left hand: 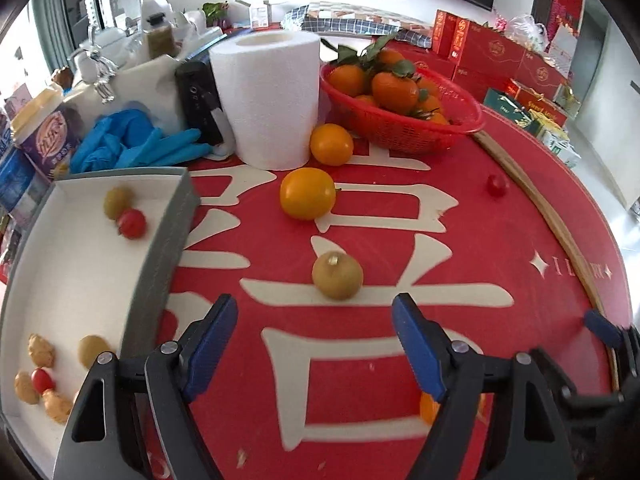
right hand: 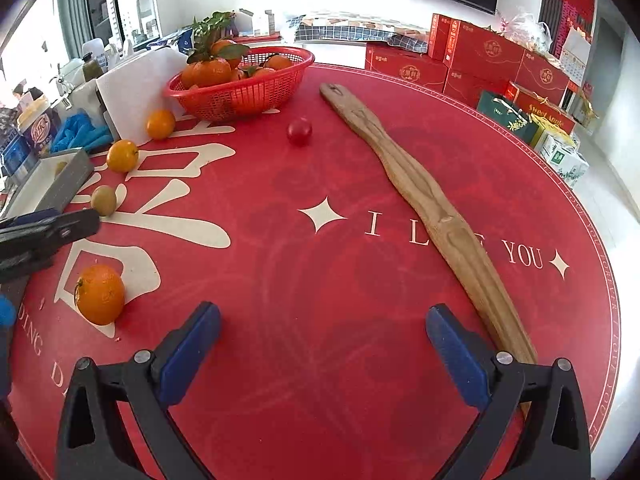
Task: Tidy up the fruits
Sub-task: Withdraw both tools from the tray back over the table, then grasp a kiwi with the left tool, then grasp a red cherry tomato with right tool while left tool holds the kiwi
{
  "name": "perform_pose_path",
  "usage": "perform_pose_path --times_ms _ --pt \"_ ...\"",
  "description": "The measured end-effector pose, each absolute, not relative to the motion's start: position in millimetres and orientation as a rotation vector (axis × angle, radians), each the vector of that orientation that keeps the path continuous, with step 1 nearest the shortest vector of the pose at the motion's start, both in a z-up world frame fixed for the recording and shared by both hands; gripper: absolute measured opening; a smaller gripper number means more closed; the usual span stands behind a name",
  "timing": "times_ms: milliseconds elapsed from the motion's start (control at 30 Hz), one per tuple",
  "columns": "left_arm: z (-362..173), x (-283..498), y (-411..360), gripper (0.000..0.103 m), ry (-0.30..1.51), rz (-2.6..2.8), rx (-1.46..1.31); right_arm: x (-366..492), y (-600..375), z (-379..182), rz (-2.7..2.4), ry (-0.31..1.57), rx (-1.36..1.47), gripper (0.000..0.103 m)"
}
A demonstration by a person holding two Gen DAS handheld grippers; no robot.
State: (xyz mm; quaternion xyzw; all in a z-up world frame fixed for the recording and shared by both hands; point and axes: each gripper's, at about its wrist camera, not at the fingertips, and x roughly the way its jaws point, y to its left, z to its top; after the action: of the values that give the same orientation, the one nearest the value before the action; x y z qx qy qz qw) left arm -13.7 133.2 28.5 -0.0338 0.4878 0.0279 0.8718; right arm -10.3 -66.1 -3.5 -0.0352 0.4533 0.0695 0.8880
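Plainly wide apart, both tongs, nothing between the pads: left tongs (left hand: 314, 344) poised just short of the greenish-brown round fruit (left hand: 337, 276) on the red worktop (right hand: 320, 264); right tongs (right hand: 323, 354) over bare cloth, well apart from the cherry tomato (right hand: 299, 131) and beside the long wooden paddle (right hand: 432, 216). Loose still: two yellow-orange fruits (left hand: 307, 193) near the paper roll (left hand: 267, 96), one orange (right hand: 100, 294) low on the left of the right wrist view; already sorted, small fruits and nuts in the grey-walled tray (left hand: 160, 240), tangerines in the red basket (left hand: 400, 128).

Likely trouble: round fruit nudged by one pad before the other arrives, then rolling off across the smooth cloth; too hard a squeeze, bruised or split skin; too shallow a bite, fruit popping out on the lift. Risk also of clipping the tray wall, close on the left, during transfer; of the two tongs crossing paths, so near each other; of the tomato rolling on toward the paddle if brushed.
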Motion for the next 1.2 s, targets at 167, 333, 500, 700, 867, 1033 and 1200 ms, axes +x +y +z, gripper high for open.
perform_pose_path --times_ms 167,333,500,700,867,1033,1200 --pt "21 -3 131 0.066 1.017 0.081 -0.074 -10 -65 -3 0.144 0.941 -0.073 0.103" --pt "24 0 129 0.030 0.998 0.072 -0.055 -10 -65 -3 0.144 0.941 -0.074 0.103" --pt "22 -26 133 0.030 0.967 0.073 -0.028 -10 -65 -3 0.144 0.942 -0.074 0.103" --pt "20 -70 143 0.030 0.929 0.099 -0.020 -4 -62 -3 0.148 0.946 -0.075 0.103" --pt "21 -79 138 0.030 0.905 0.116 0.017 30 -44 -1 0.162 0.951 -0.082 0.103" --pt "22 -79 138 0.030 0.905 0.116 0.015 80 -26 -1 0.159 0.951 -0.079 0.103" --pt "21 -79 138 0.030 0.905 0.119 0.022 114 -15 -2 0.141 0.949 -0.069 0.103"
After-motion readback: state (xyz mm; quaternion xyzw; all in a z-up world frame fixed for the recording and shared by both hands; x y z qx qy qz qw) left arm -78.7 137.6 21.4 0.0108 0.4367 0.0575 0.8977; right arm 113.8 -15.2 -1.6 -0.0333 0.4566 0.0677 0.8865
